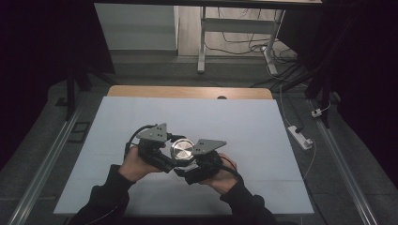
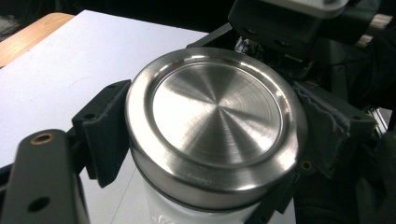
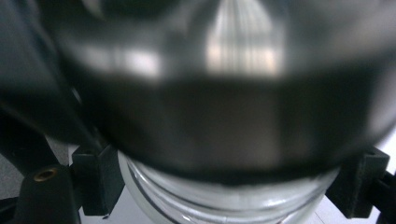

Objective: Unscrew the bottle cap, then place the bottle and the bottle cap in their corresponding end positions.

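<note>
High view shows a clear glass jar with a round brushed-steel lid [image 1: 182,150] standing near the middle of the white table top [image 1: 263,131], between both hands. The left gripper [image 2: 205,140] has its padded jaws pressed on the lid rim. The right gripper [image 3: 229,186] has its jaws closed around the glass body [image 3: 224,205] just under the lid. This looks like unscrewing: the right should hold the glass firmly, and the left should turn level, without tilting.
</note>
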{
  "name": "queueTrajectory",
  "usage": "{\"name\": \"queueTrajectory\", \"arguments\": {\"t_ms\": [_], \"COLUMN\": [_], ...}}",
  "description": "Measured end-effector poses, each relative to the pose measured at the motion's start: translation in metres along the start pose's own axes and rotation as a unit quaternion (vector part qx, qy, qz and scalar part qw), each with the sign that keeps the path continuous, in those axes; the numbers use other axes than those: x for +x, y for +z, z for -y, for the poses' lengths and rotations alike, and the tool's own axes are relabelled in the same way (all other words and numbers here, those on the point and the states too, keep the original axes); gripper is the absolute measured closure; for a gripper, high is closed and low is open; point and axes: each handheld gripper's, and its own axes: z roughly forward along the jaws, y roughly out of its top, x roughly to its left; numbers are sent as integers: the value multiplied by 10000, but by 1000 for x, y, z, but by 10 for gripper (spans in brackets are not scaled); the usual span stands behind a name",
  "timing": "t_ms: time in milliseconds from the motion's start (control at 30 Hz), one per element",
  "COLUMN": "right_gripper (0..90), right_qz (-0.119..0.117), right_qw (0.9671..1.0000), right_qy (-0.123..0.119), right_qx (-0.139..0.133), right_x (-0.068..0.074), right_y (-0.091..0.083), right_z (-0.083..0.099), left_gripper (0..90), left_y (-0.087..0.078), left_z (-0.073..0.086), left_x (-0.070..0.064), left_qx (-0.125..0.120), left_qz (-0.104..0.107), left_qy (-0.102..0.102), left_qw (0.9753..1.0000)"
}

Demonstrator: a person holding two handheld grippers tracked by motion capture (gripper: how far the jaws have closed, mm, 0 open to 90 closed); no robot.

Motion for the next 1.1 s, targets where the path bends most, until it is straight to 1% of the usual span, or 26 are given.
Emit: {"name": "queueTrajectory", "arguments": {"t_ms": [133,333,367,600,833,967,1000,1100], "right_gripper": [151,151,151,151,151,151,151,151], "right_qz": [58,175,207,333,433,500,533,575], "right_qw": [10000,9998,9997,9994,9990,9986,9984,9981], "right_qy": [9,87,111,85,121,155,182,198], "right_qx": [11,10,-8,-1,-57,-83,-96,-96], "right_x": [-4,-9,-12,-19,-25,-31,-34,-37], "right_y": [-1,-3,-4,-8,-13,-16,-18,-19], "right_z": [1,2,3,3,1,1,1,1], "left_gripper": [186,186,186,186,186,186,186,186], "left_y": [-4,-8,-8,-6,-6,-5,-4,-3], "left_z": [1,5,5,8,10,14,15,18], "left_x": [-2,-6,-6,-16,-27,-30,-30,-32], "left_qx": [-18,-16,-8,51,-4,-26,-23,-9], "left_qz": [-46,-108,-108,-94,-87,-56,-37,-61], "left_qy": [-15,-22,-16,62,123,111,108,147], "left_qw": [10000,9999,9999,9999,9999,9999,9999,9999]}}
